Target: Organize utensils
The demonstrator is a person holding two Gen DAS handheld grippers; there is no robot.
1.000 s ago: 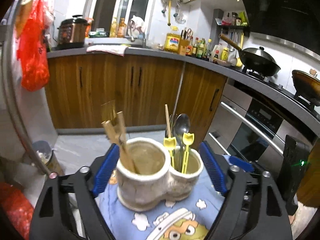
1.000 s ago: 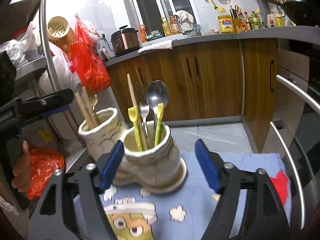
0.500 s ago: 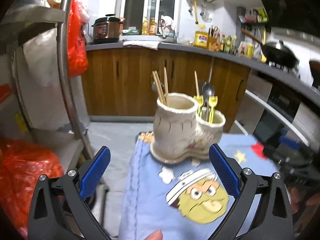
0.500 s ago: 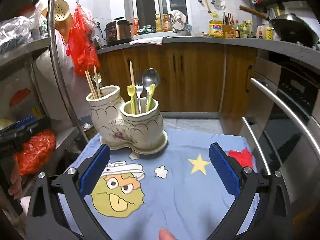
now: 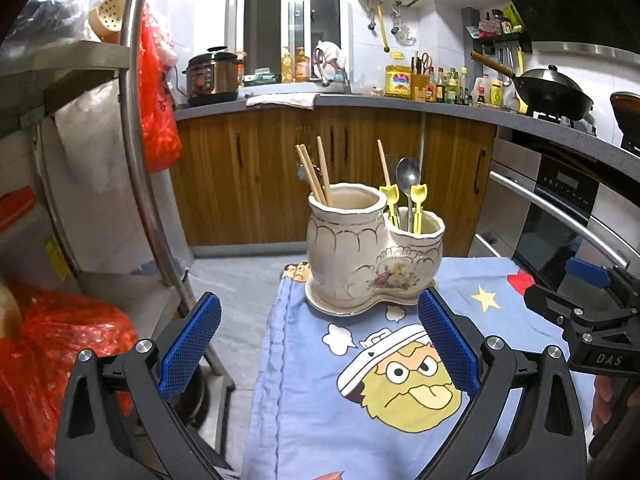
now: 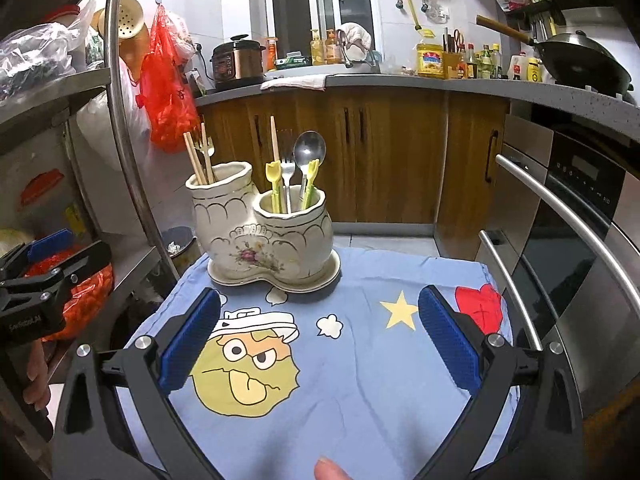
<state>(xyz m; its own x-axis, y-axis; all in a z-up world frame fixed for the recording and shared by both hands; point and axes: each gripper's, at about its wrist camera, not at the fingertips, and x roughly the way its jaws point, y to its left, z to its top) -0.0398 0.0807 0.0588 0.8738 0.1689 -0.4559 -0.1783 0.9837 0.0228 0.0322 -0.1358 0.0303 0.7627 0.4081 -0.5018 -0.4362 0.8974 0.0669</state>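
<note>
Your left gripper (image 5: 318,346) is spread wide, nothing between the blue pads (image 5: 188,344). Same for your right gripper (image 6: 320,342): wide, empty.

The utensil holder (image 5: 372,256), a cream ceramic double pot on a matching saucer, sits at the far left corner of the blue cartoon cloth (image 5: 360,412). From the left wrist view it's ahead of the fingertips and apart from them, closer to the right-hand pad than the left-hand one. That left-hand pad hangs off the cloth edge, over the floor side.

From the right wrist view the holder (image 6: 260,232) is ahead and to the left, beyond the left-hand pad (image 6: 190,342), not touching. The right-hand pad is over bare cloth near the yellow star (image 6: 402,314).

Contents:
- Taller pot: wooden chopsticks (image 6: 198,160) leaning left, plus a fork head (image 6: 207,148) behind them.
- Shorter pot: one wooden chopstick (image 6: 274,148), metal spoon (image 6: 309,152), metal fork (image 6: 286,170), two yellow plastic picks (image 6: 273,184). All stand roughly upright, handles down.

Your right gripper shows in the left wrist view at the right edge (image 5: 588,308), well apart from the holder. Your left gripper shows in the right wrist view at the left edge (image 6: 44,272), off the cloth, beside the red bag (image 6: 76,300).
</note>
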